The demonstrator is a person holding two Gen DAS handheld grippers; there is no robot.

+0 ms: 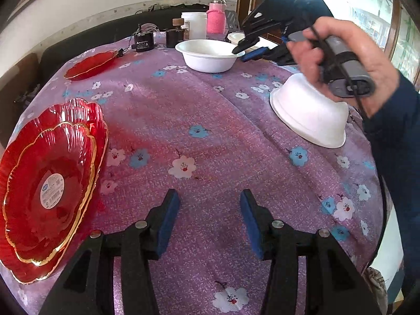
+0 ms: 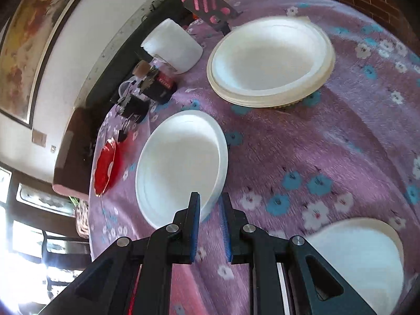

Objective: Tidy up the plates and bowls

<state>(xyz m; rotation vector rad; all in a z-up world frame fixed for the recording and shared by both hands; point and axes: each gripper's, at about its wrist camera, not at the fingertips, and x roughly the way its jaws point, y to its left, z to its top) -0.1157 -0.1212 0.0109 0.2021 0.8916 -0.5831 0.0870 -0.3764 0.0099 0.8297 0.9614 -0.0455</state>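
My left gripper [image 1: 208, 210] hangs open over bare purple floral cloth, nothing between its fingers. Two red glass plates [image 1: 47, 189] lie stacked just to its left, and a third red plate [image 1: 90, 63] [image 2: 106, 168] sits at the far edge. An upright white bowl [image 1: 210, 55] [image 2: 181, 165] stands far across the table. My right gripper [image 1: 245, 52] [image 2: 211, 202], held by a hand, is at that bowl's rim. Its fingers are a narrow gap apart, one on each side of the rim, and I see no pad pressing on it. Another white bowl [image 1: 309, 115] [image 2: 367, 257] lies upside down under that hand.
A stack of white bowls [image 2: 270, 60] sits beyond the upright one. Along the back edge are a white jar [image 1: 194, 25] [image 2: 173, 47], a pink bottle [image 1: 216, 17], a black slotted spatula [image 2: 210, 8] and small dark containers [image 1: 143, 43]. The round table drops off at right.
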